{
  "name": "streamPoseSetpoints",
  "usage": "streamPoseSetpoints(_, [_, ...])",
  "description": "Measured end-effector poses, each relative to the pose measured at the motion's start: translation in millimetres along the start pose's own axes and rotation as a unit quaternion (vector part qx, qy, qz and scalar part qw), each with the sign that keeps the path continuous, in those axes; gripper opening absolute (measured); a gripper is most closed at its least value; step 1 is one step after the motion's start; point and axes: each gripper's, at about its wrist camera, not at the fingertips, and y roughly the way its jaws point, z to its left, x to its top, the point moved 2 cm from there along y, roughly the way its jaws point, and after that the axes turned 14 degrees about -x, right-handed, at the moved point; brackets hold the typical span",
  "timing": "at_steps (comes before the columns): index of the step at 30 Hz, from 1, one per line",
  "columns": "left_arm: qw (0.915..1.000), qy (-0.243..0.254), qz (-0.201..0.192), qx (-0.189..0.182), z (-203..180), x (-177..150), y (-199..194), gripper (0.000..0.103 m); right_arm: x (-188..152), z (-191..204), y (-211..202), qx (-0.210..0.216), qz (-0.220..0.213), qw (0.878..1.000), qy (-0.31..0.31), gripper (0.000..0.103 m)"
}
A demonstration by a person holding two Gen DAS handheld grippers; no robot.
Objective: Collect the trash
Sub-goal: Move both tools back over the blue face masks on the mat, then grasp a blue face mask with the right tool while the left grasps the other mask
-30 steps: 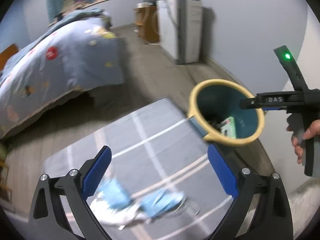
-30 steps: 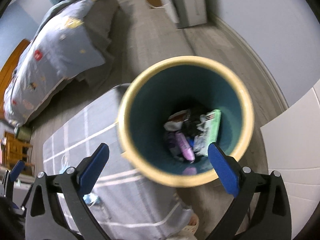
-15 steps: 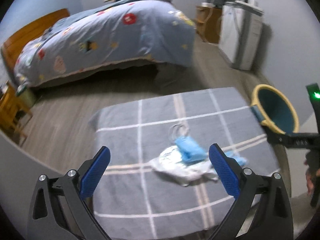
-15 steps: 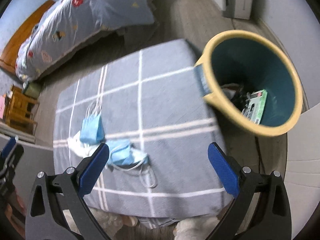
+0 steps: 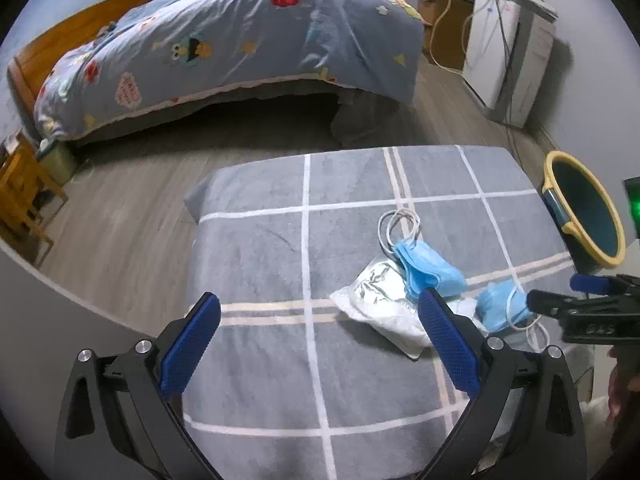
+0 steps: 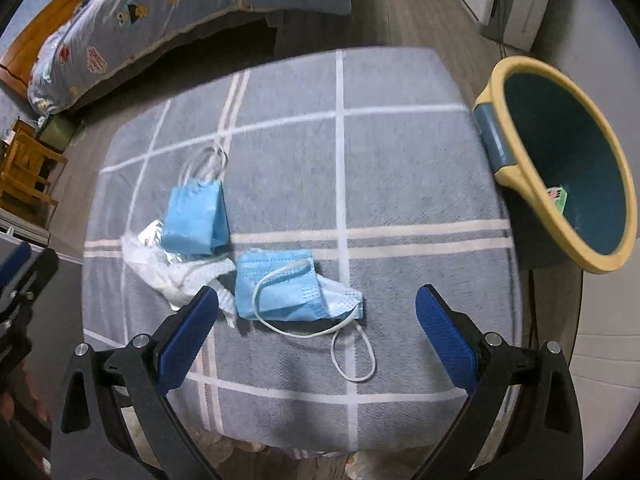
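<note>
A low tabletop (image 6: 400,160) covered by a grey cloth with white grid lines fills the middle of both views. Three pieces of trash lie close together on the cloth. A folded blue face mask (image 6: 196,216) rests partly on top of a crumpled white and silver wrapper (image 6: 160,260), with its white ear loops spread toward the far edge of the tabletop. A second blue face mask (image 6: 288,290) lies just beside the wrapper, on the near side, its loops trailing toward the near edge. Beside the tabletop's right edge stands a trash bin (image 6: 520,176) with a yellow rim and dark teal inside; a green packet shows within it. The left gripper (image 5: 320,344) hangs above the near part of the tabletop, jaws spread wide and empty. The right gripper (image 6: 316,338) hangs just above the second mask, jaws also spread wide, grasping nothing. Beyond the tabletop is a bed (image 5: 240,40) with a patterned blue quilt.
</note>
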Motion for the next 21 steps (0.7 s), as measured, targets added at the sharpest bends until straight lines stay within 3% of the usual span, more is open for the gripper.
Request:
streamPoseSetpoints(11, [0.9999,0.014,0.006,-0.008,-4,2,8,0.098,0,20,33,-0.002,0.024,1.0,-0.016,0.096])
streamPoseSetpoints(12, [0.9998,0.014,0.007,-0.009,-4,2,8,0.098,0,22,33,-0.002,0.025,1.0,-0.017,0.088])
streamPoseSetpoints(13, [0.9998,0.015,0.008,-0.009,-4,2,9,0.098,-1,23,35,0.001,0.029,0.999,-0.02,0.072])
streamPoseSetpoints(15, [0.9998,0.017,0.01,-0.009,-4,2,10,0.098,-2,24,37,0.009,0.039,0.999,-0.023,0.062])
streamPoseSetpoints(16, [0.9998,0.017,0.01,-0.008,-4,2,11,0.098,-2,24,36,0.015,0.04,0.999,-0.024,0.045])
streamPoseSetpoints(18, [0.9998,0.015,0.012,-0.007,-4,2,12,0.098,0,23,29,0.021,0.041,0.999,-0.03,0.029])
streamPoseSetpoints(21, [0.9998,0.007,0.014,-0.013,-5,3,15,0.098,4,18,14,0.033,0.05,0.997,-0.052,0.02])
